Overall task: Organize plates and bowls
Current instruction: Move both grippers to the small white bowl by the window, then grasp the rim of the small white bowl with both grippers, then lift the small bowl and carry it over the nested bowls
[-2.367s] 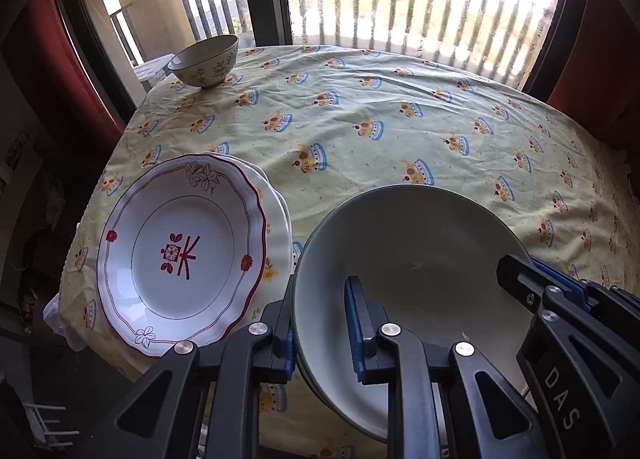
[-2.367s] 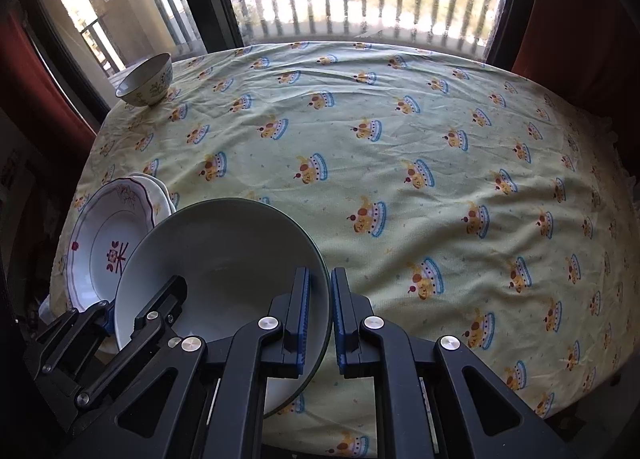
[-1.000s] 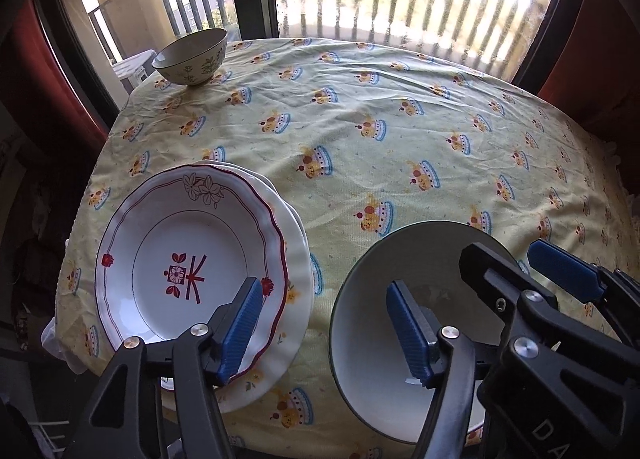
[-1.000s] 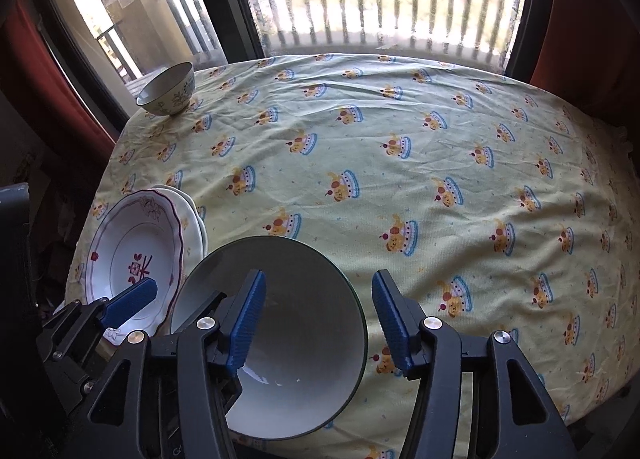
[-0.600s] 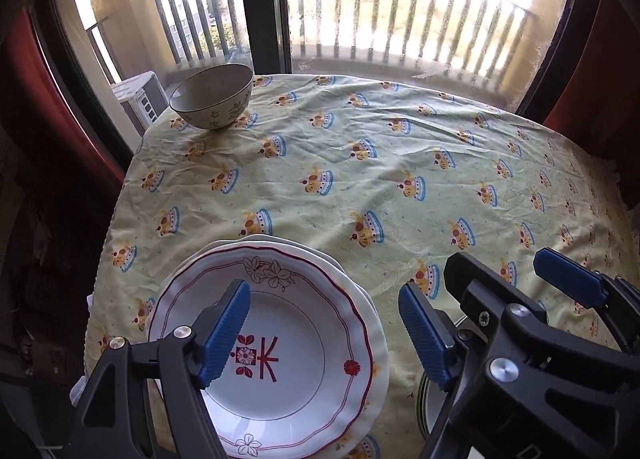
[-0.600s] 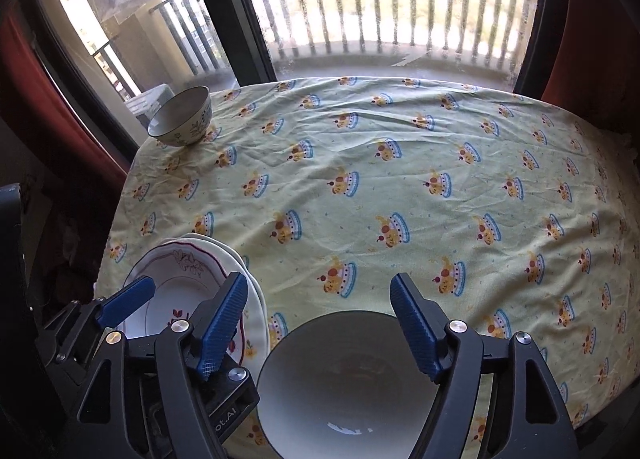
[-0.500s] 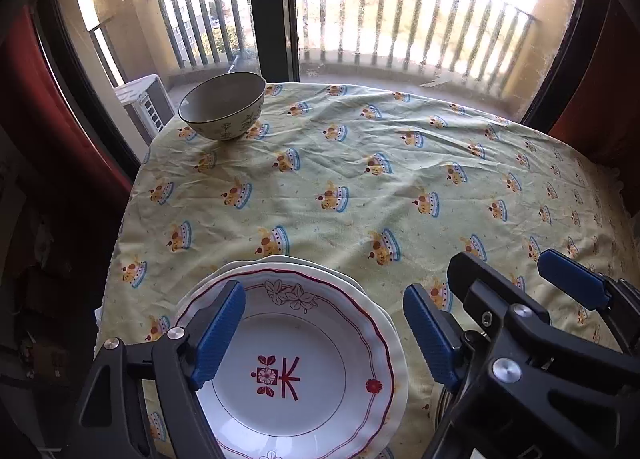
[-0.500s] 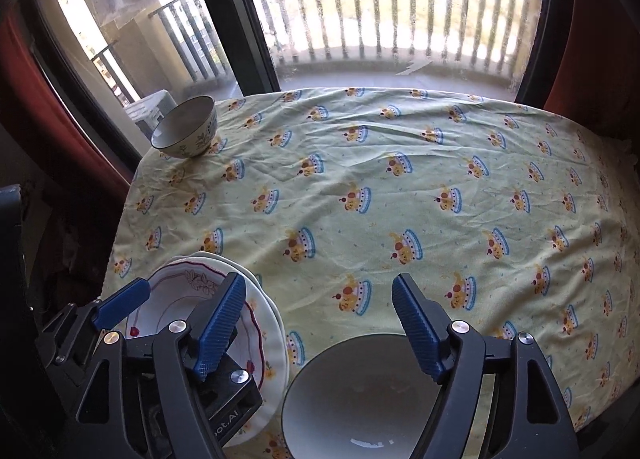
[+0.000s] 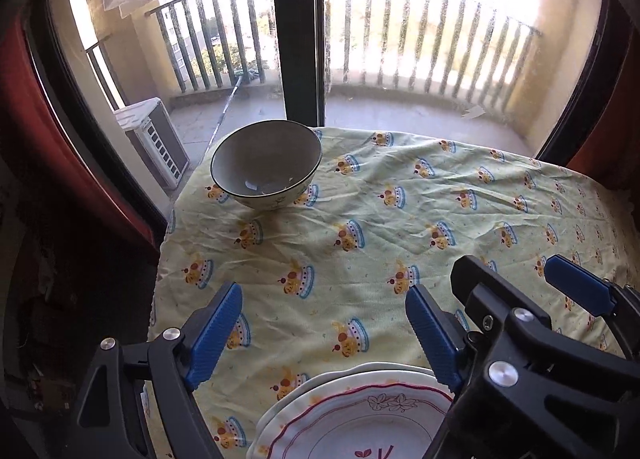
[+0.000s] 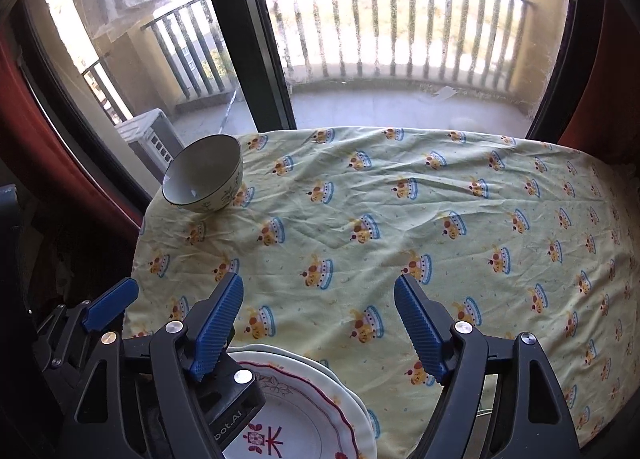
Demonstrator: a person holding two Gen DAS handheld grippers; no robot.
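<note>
Both grippers left the big bowl | left gripper, right gripper spread, empty | straddle small bowl rim squarely

Sunlit balcony window, red curtains

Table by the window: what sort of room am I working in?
Probably a home dining area: a table under a printed tablecloth, with a bowl and plates, beside a balcony door.
</note>
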